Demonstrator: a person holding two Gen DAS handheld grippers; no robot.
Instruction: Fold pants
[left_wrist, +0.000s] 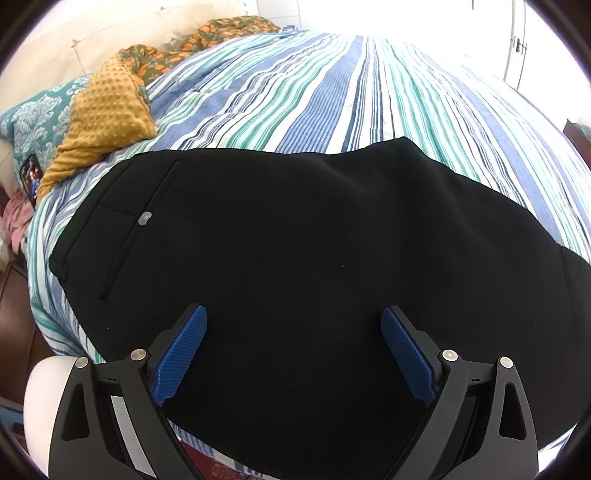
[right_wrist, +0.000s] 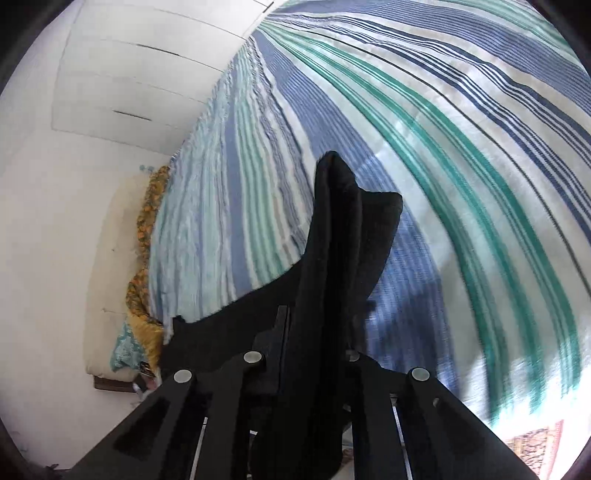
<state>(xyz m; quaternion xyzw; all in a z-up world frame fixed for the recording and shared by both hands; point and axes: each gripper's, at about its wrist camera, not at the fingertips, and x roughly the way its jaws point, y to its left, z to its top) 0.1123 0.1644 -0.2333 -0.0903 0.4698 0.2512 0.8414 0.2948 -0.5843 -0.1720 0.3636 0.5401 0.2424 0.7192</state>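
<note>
The black pants (left_wrist: 314, 240) lie spread on the striped bedspread (left_wrist: 332, 85), waist end with a back pocket and grey button (left_wrist: 144, 218) at the left. My left gripper (left_wrist: 293, 325) is open just above the pants near their front edge, blue pads (left_wrist: 181, 354) wide apart and empty. My right gripper (right_wrist: 314, 354) is shut on a bunched end of the pants (right_wrist: 347, 240), which sticks up between the fingers, lifted off the striped bedspread (right_wrist: 461, 147).
A mustard dotted cushion (left_wrist: 107, 122), a teal patterned pillow (left_wrist: 33, 118) and an orange-flowered blanket (left_wrist: 207, 37) lie at the bed's far left. White wardrobe doors (right_wrist: 129, 74) stand beyond the bed. A dark wooden bed frame (left_wrist: 14, 317) is at the left edge.
</note>
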